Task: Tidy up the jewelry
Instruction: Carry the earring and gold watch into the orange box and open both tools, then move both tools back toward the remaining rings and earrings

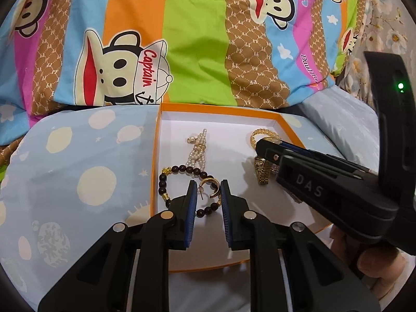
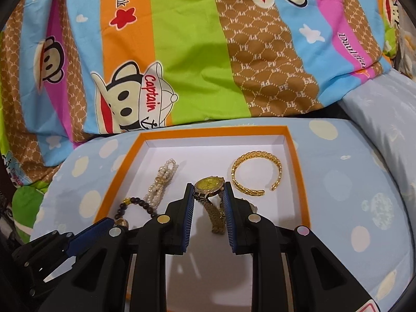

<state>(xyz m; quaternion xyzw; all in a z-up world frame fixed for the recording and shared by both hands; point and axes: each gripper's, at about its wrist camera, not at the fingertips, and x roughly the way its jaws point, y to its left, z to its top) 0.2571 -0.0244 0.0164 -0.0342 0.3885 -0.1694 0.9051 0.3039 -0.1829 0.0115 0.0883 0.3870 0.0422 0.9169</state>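
An orange-rimmed box (image 1: 155,156) with a white floor lies on the bed. My left gripper (image 1: 208,185) is shut on a gold hoop earring (image 1: 210,183), just above a dark bead bracelet (image 1: 166,179) in the box's near left corner. A pearl bracelet (image 1: 199,148) lies behind it. My right gripper (image 2: 208,186) is shut on a gold watch (image 2: 209,185) whose strap (image 2: 216,217) hangs down to the box floor. A gold open bangle (image 2: 256,173) lies to the right of the watch. The right gripper (image 1: 264,148) reaches in from the right in the left wrist view.
The box (image 2: 299,171) rests on a pale blue spotted quilt (image 1: 85,161). A bright striped cartoon-print duvet (image 1: 182,39) is piled up directly behind the box. A hand (image 1: 374,262) holds the right gripper's handle at the lower right.
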